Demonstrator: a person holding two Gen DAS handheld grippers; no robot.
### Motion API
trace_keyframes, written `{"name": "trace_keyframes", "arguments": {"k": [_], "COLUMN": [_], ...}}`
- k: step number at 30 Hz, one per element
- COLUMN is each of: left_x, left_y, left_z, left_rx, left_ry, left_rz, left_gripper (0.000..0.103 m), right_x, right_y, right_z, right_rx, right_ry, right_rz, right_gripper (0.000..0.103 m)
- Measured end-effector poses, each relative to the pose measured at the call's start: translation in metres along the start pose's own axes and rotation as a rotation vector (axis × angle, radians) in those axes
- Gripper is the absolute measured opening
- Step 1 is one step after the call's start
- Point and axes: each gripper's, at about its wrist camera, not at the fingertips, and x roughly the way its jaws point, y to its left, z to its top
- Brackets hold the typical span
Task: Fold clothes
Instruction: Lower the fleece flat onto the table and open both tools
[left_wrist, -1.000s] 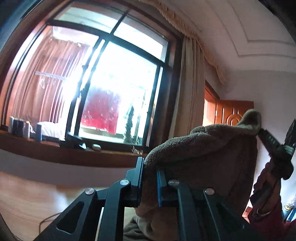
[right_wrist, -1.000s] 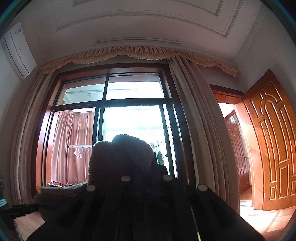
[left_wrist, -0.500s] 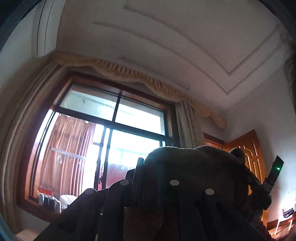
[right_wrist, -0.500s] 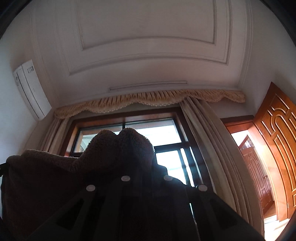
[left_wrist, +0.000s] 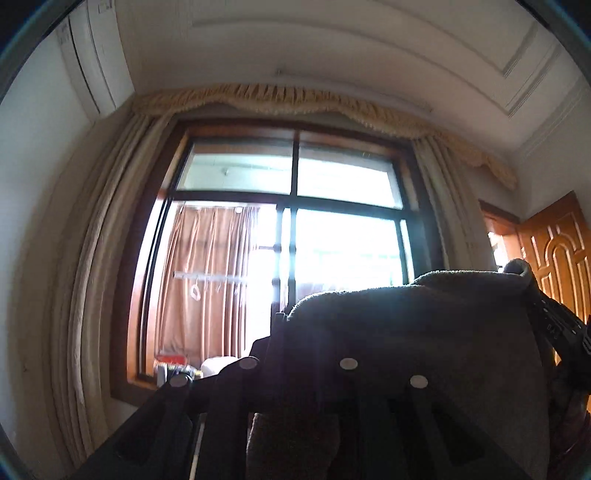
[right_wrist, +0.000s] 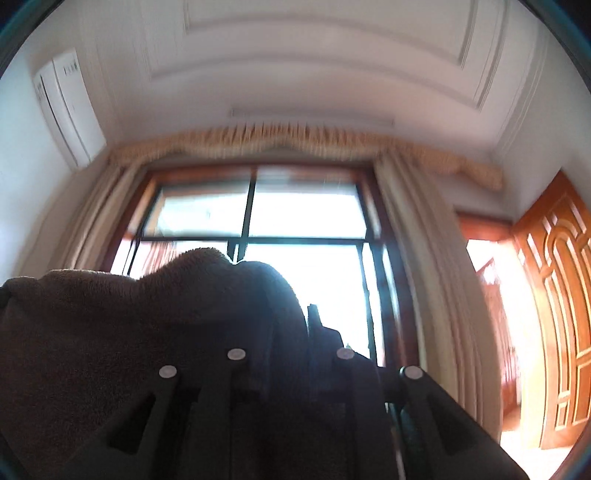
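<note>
A brown fleecy garment (left_wrist: 424, 325) is held up in the air between both grippers, stretched from one to the other. My left gripper (left_wrist: 291, 321) is shut on one upper corner, the cloth bulging over its fingers. In the left wrist view the right gripper (left_wrist: 532, 291) pinches the far corner at the right edge. In the right wrist view the same garment (right_wrist: 110, 325) spreads left, and my right gripper (right_wrist: 291, 314) is shut on its bunched corner. Both cameras tilt upward; the garment's lower part is hidden.
A large dark-framed window (left_wrist: 295, 240) with beige curtains (left_wrist: 96, 277) fills the view ahead. A wall air conditioner (right_wrist: 66, 107) hangs upper left. An orange wooden door (right_wrist: 554, 314) stands open at the right. The white ceiling (right_wrist: 314, 55) is above.
Both grippers have swung up with the garment: the views went from window sill and floor to ceiling, then tipped back down a little. The cloth stays clamped at both corners.
</note>
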Motion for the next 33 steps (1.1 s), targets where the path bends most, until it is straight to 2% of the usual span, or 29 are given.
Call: {"name": "trace_keyframes", "arguments": {"k": [2, 4, 6, 8, 11, 14, 17, 21, 24, 28, 31, 33], "left_x": [0.037, 0.076, 0.116, 0.150, 0.178, 0.176, 0.169, 0.149, 0.133, 0.120, 0.122, 0.123], "left_y": [0.009, 0.019, 0.025, 0.028, 0.032, 0.040, 0.045, 0.034, 0.023, 0.020, 0.027, 0.032], "left_z": [-0.027, -0.057, -0.094, -0.136, -0.195, -0.243, -0.259, -0.276, -0.293, -0.312, -0.327, -0.335], "left_rx": [0.003, -0.004, 0.014, 0.043, 0.070, 0.043, 0.023, -0.005, -0.022, -0.015, -0.042, -0.057], "left_ry": [0.095, 0.213, 0.362, 0.517, 0.725, 0.868, 0.943, 1.020, 1.098, 1.154, 1.192, 1.213], "left_rz": [0.054, 0.088, 0.098, 0.087, 0.067, 0.045, 0.065, -0.040, -0.109, -0.097, -0.051, -0.022], "left_gripper": [0.013, 0.013, 0.014, 0.014, 0.014, 0.014, 0.014, 0.014, 0.014, 0.014, 0.014, 0.014], "right_x": [0.038, 0.066, 0.083, 0.100, 0.124, 0.120, 0.114, 0.112, 0.110, 0.116, 0.120, 0.122], "right_y": [0.003, 0.004, 0.007, 0.009, 0.013, 0.022, 0.027, 0.033, 0.038, 0.029, 0.019, 0.016], "right_z": [-0.034, -0.066, -0.098, -0.130, -0.178, -0.209, -0.243, -0.289, -0.323, -0.362, -0.396, -0.409], "right_rx": [-0.040, -0.071, -0.092, -0.112, -0.143, -0.162, -0.141, -0.073, -0.061, -0.034, 0.017, 0.028], "right_ry": [0.152, 0.275, 0.382, 0.490, 0.651, 0.759, 0.887, 1.072, 1.210, 1.360, 1.476, 1.514], "right_rz": [-0.014, -0.017, 0.004, 0.024, 0.055, 0.134, 0.222, 0.359, 0.425, 0.424, 0.401, 0.392], "right_gripper": [0.030, 0.042, 0.081, 0.082, 0.082, 0.082, 0.082, 0.082, 0.082, 0.082, 0.082, 0.082]}}
